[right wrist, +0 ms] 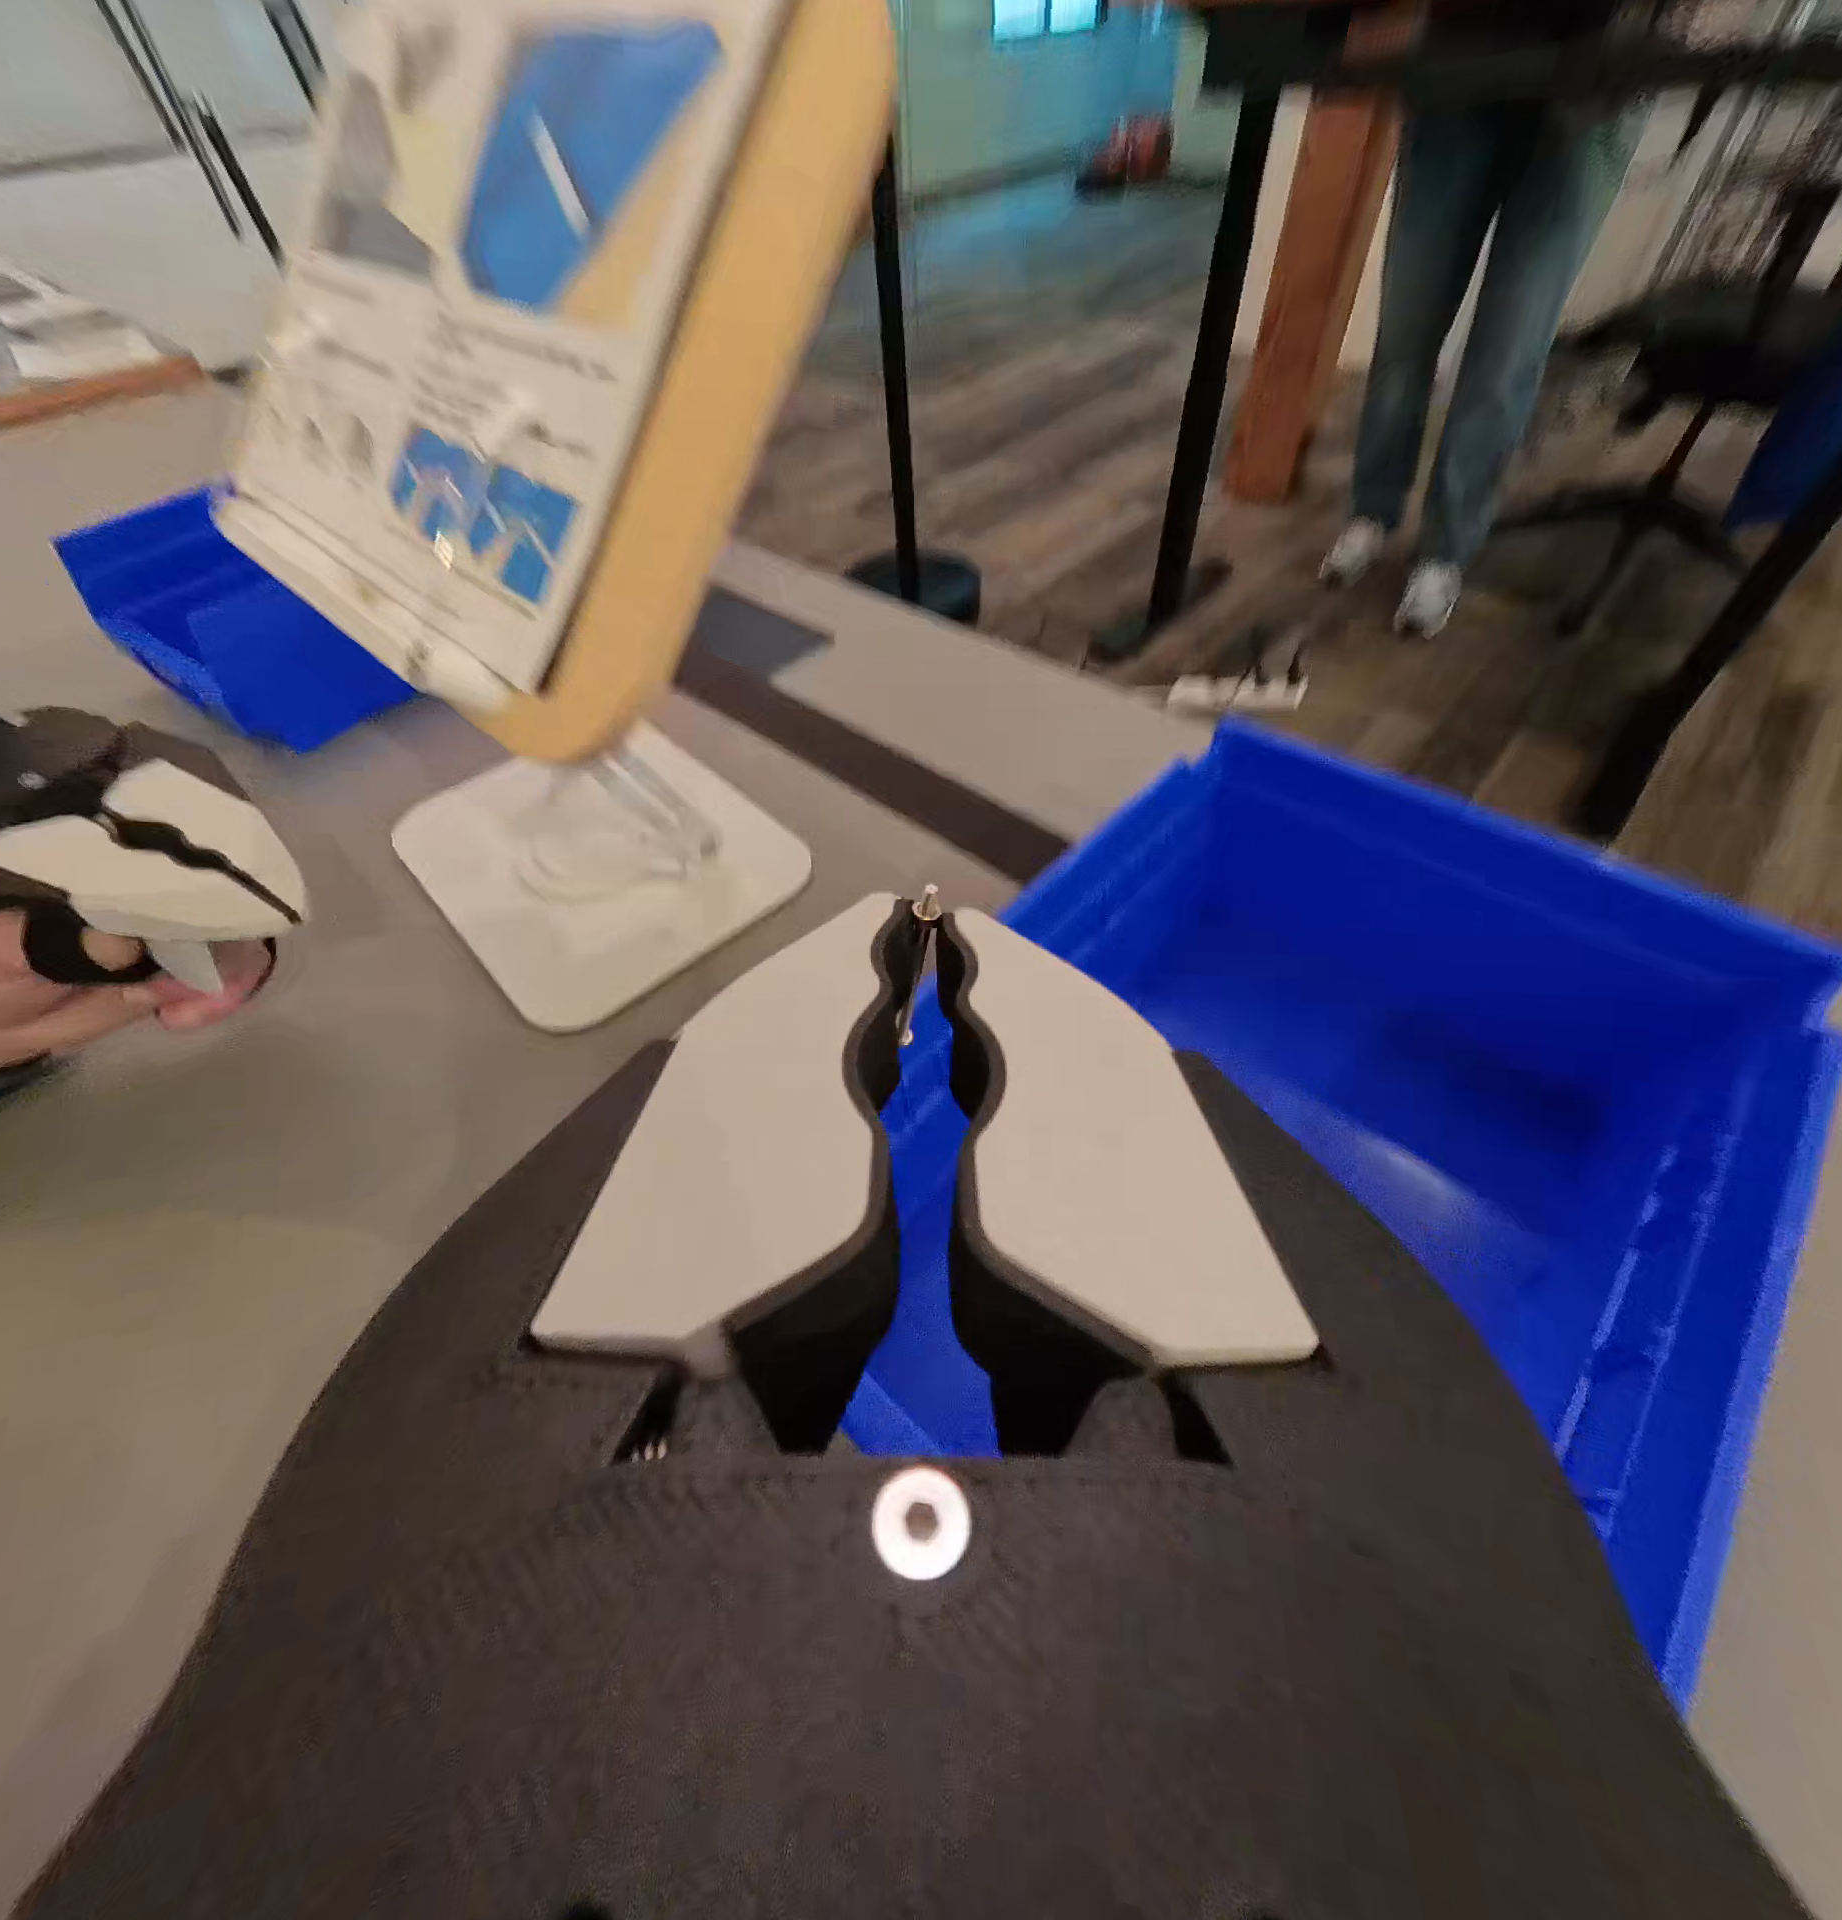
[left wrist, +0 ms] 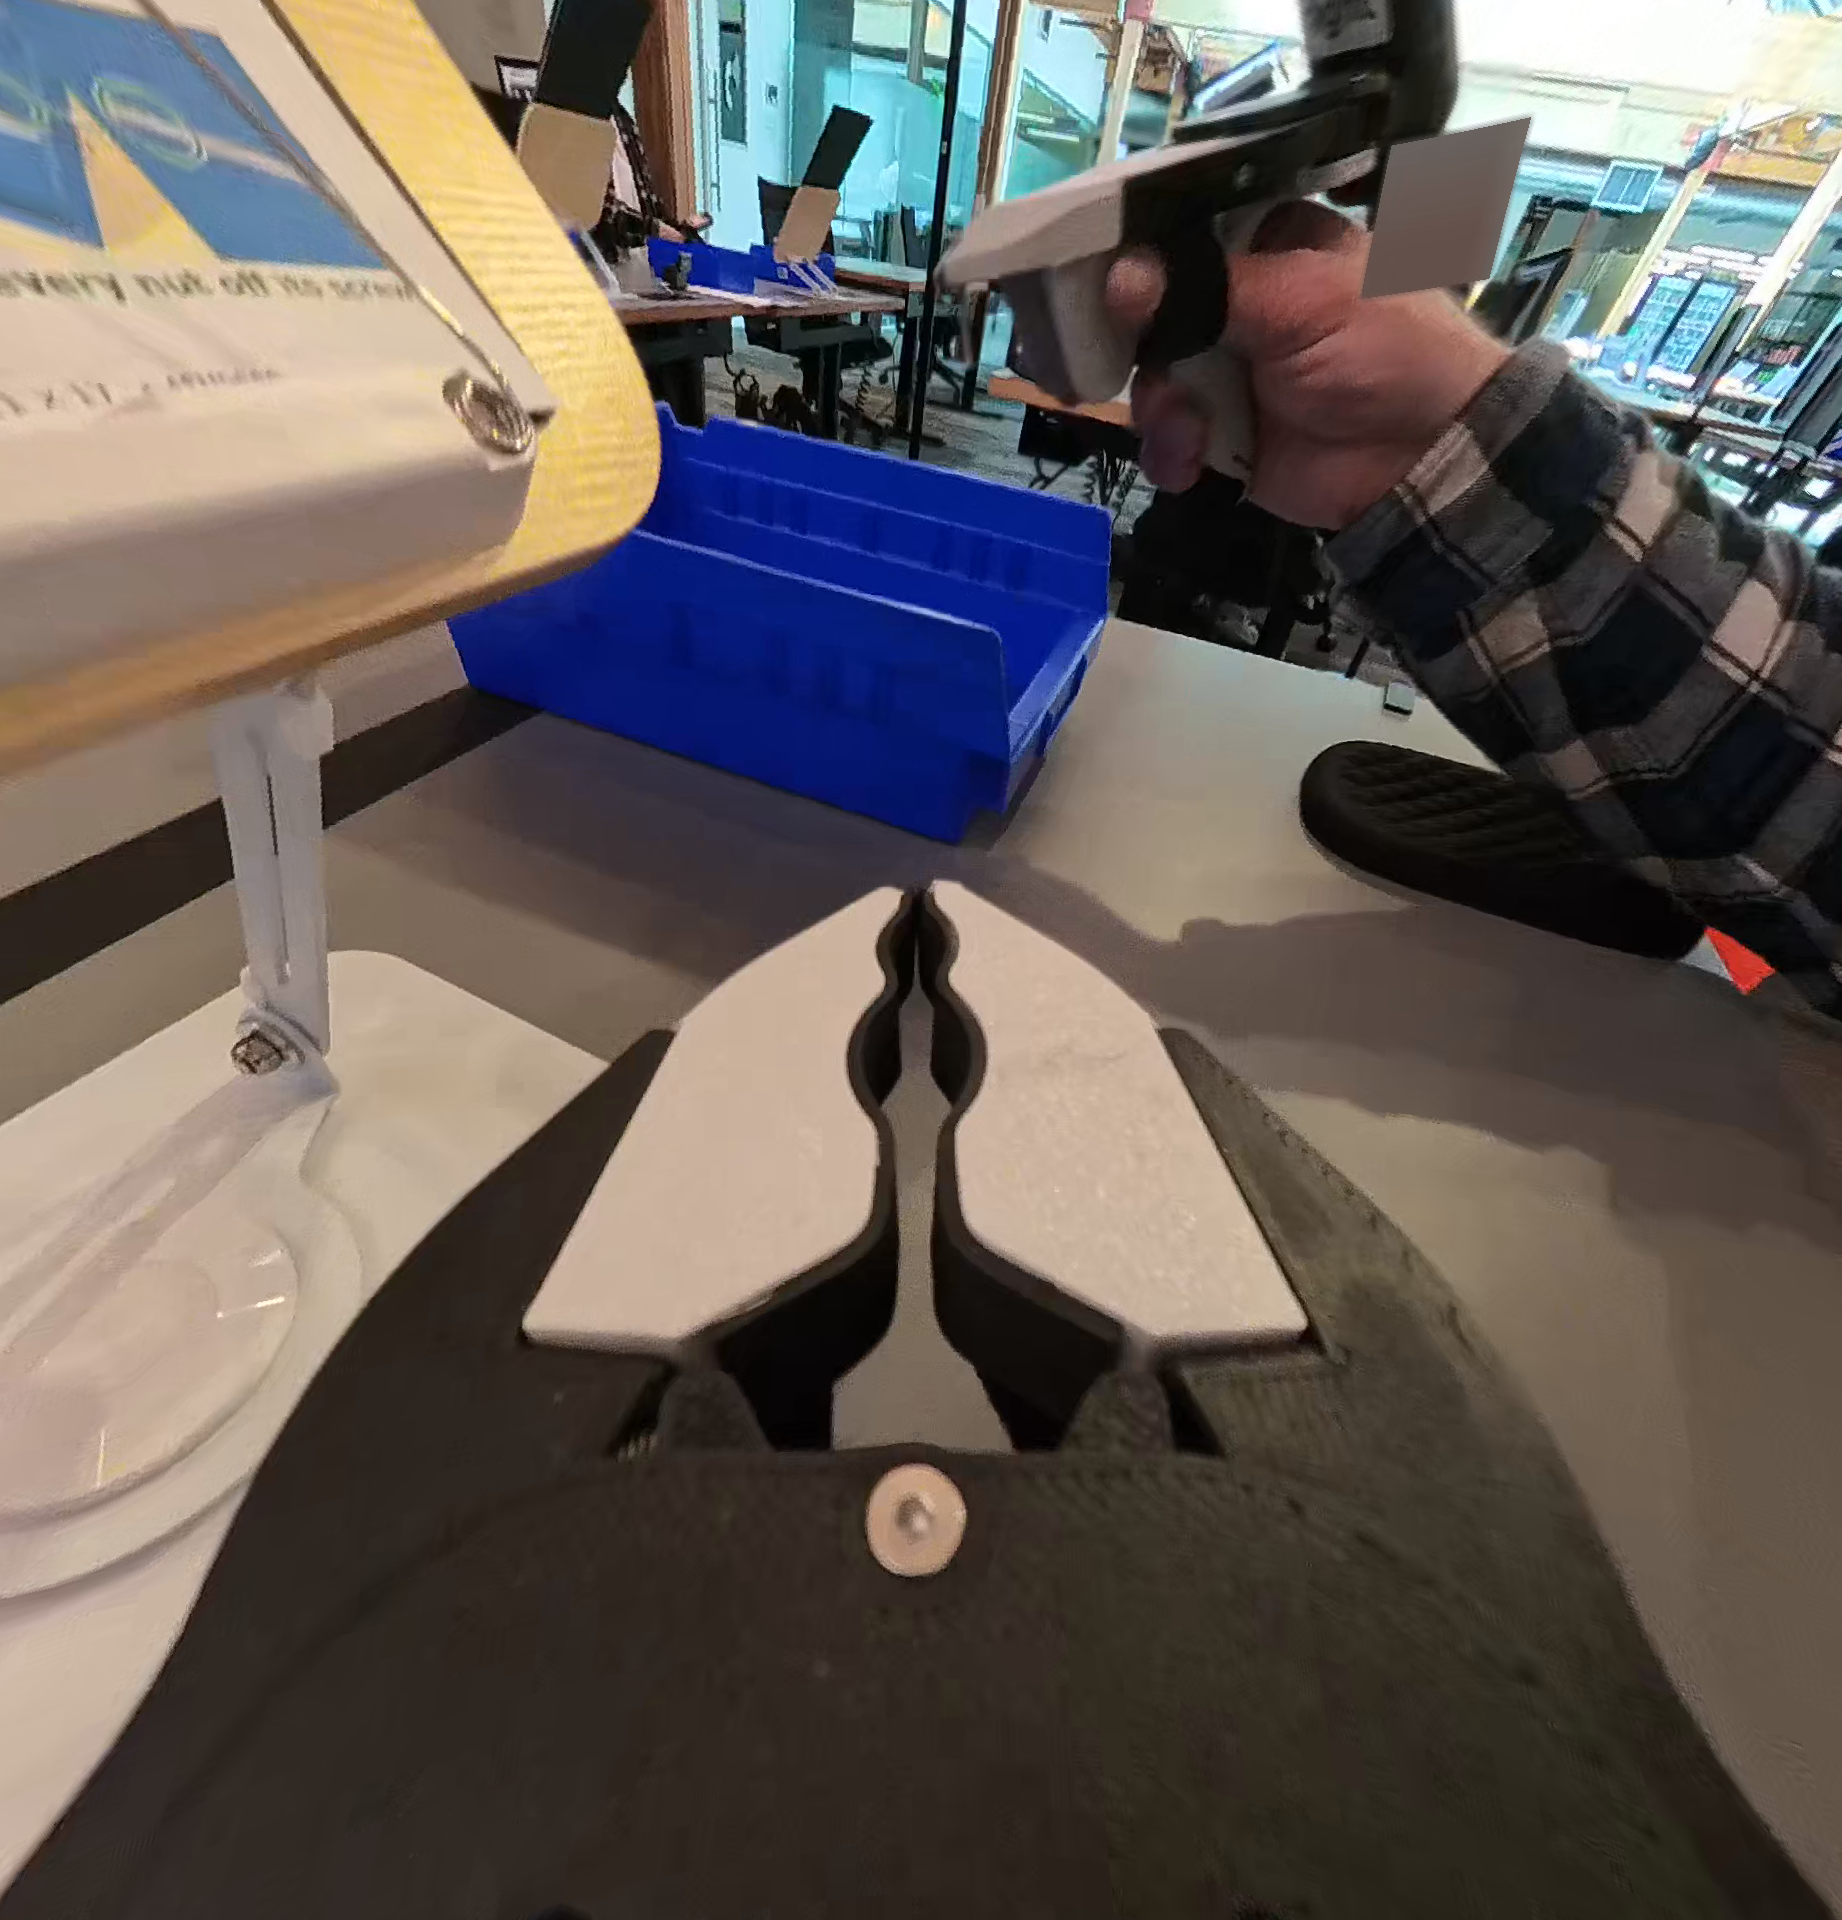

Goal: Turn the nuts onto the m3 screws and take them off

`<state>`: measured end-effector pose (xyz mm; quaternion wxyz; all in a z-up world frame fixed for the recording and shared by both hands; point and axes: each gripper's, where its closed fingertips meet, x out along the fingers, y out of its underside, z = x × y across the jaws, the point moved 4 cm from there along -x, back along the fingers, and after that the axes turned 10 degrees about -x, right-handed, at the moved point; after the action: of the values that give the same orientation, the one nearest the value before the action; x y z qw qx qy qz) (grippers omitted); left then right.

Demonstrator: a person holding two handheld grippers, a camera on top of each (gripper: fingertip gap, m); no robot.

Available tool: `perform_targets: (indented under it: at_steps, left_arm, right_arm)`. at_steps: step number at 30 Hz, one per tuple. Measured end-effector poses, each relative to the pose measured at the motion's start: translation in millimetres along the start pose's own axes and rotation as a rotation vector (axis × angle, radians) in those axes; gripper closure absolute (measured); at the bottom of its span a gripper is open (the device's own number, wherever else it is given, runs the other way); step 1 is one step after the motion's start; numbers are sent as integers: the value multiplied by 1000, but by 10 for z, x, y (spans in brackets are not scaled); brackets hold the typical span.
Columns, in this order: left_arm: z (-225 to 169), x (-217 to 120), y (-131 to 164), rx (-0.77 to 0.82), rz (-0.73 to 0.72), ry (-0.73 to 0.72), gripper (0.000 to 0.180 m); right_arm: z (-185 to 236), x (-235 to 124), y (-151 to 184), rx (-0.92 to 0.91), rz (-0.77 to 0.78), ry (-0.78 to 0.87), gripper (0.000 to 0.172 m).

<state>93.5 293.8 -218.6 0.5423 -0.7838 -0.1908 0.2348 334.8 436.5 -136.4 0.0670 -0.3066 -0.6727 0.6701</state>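
Two claws are in your hands: your left claw [left wrist: 915,904] is closed on nothing, low over the grey worktop [left wrist: 1312,1195] before a blue bin [left wrist: 844,644], while your right claw [right wrist: 927,920] pinches a thin metal screw [right wrist: 919,966] above another blue bin's [right wrist: 1468,1091] near edge.

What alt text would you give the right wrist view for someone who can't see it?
The right gripper pinches a thin metal pin between its fingers, above the near corner of a blue bin on a grey table. To the left stand a tilted instruction board on a white stand and the left gripper, fingers together.
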Motion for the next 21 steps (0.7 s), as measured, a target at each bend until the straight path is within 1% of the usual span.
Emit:
perform_targets:
  at_steps: [2, 4, 7, 10, 14, 17, 19, 21]
  left_arm:
    - [28, -4, 35, -2, 14, 1, 180]
    - [62, -18, 47, -10, 10, 0, 180]
    - [100, -53, 44, -26, -1, -2, 180]
    - [109, -97, 45, -23, 0, -2, 180]
    - [123, -149, 90, -27, 14, 0, 180]
    - [132, -185, 101, -35, 19, 2, 180]
    - [130, -216, 93, -33, 18, 2, 180]
    - [130, -258, 96, -28, 23, -3, 180]
  right_arm:
    - [-100, 159, 203, 47, 89, 1, 167]
    - [-184, 310, 440, 88, 224, 7, 167]
    - [-362, 440, 799, 103, 426, 118, 167]
    - [-452, 542, 1048, 165, 529, 164, 166]
    - [-545, 655, 1273, 195, 662, 199, 166]
    - [-654, 728, 1435, 231, 724, 219, 165]
    - [-714, 730, 1462, 240, 738, 247, 146]
    - [-717, 665, 1301, 211, 682, 278, 140]
